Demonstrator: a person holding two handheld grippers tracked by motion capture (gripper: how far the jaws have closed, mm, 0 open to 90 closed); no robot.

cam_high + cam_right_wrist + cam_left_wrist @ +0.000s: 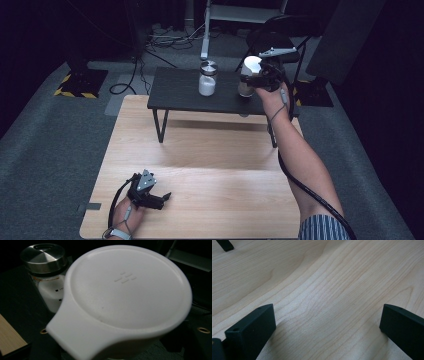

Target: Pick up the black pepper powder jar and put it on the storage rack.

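My right gripper is raised over the right part of the dark low shelf, shut on a jar with a white lid. In the right gripper view that white lid, with its protruding tab, hides the jaws beneath it. Left of it on the shelf stands a glass jar with a steel lid and white powder inside, which the right gripper view has as the jar behind the lid. My left gripper rests open on the wooden table near its front left, with only bare wood between its jaws.
The dark shelf stands on thin legs at the far end of the wooden table. Grey carpet surrounds the table. Cables and a stand lie on the floor behind the shelf. A black cable trails along the right forearm.
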